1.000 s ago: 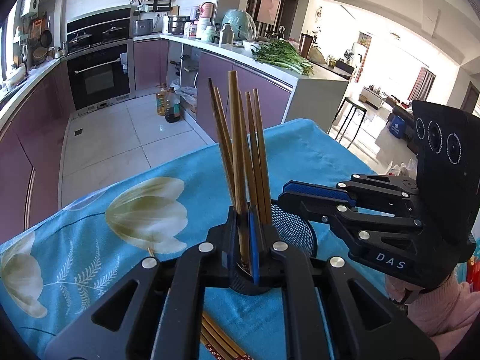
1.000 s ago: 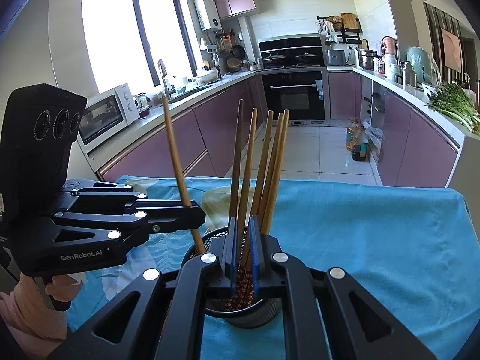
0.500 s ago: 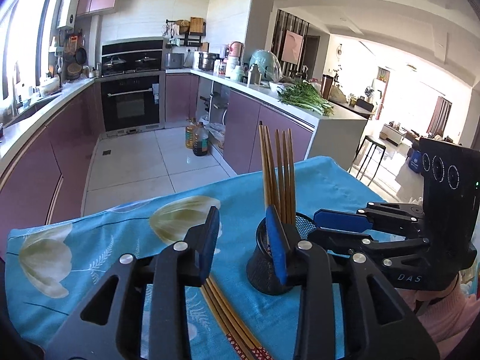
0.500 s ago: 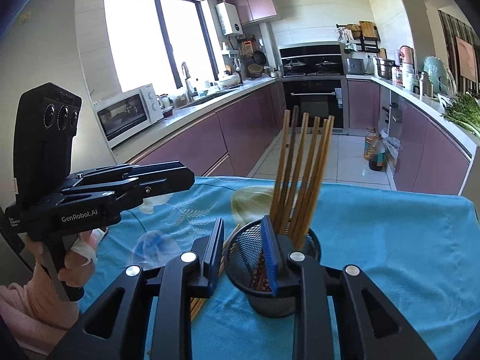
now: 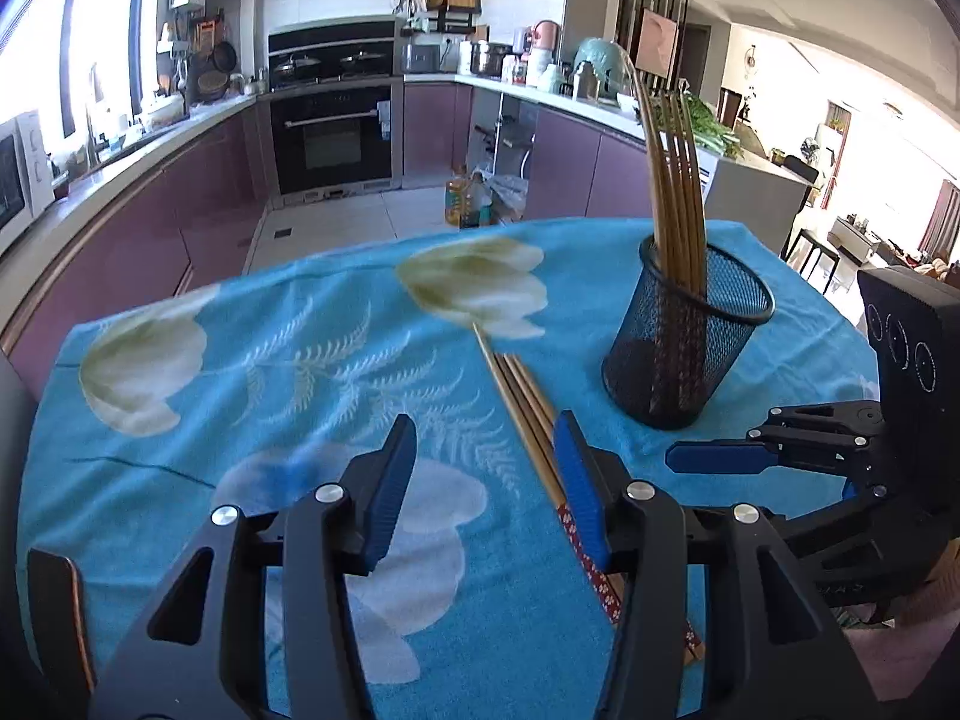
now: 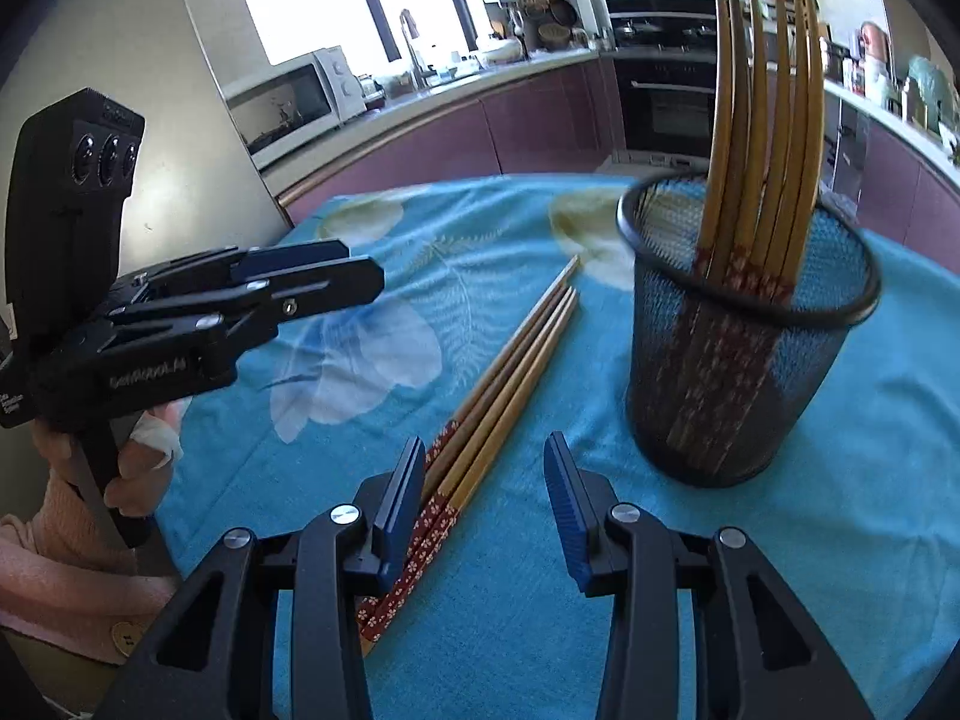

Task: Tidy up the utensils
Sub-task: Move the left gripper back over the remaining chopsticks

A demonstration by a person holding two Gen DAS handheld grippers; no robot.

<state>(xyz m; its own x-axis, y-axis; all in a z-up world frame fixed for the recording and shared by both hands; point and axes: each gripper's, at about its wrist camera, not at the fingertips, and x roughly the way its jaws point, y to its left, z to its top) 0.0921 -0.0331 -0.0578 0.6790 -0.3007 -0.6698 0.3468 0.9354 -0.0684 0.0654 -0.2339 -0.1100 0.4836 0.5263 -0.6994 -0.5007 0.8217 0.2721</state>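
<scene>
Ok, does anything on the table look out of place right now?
Yes. A few loose chopsticks lie flat on the blue cloth beside the mesh holder, while the others stand upright inside it. Both the left tongs and right tongs are open and empty. Nothing looks spilled or damaged.

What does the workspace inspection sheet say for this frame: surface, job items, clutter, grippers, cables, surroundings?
Surface: blue floral tablecloth over the table.
Job's things: black mesh holder upright, with chopsticks standing in it; loose chopsticks lying in a bundle on the cloth beside it, patterned ends toward the grippers.
Clutter: nothing seen on the cloth.
Grippers: left gripper open and empty, low over the loose chopsticks; right gripper open and empty, by their patterned ends.
Cables: nothing seen.
Surroundings: kitchen with purple cabinets, oven, microwave, greens on the counter.
</scene>
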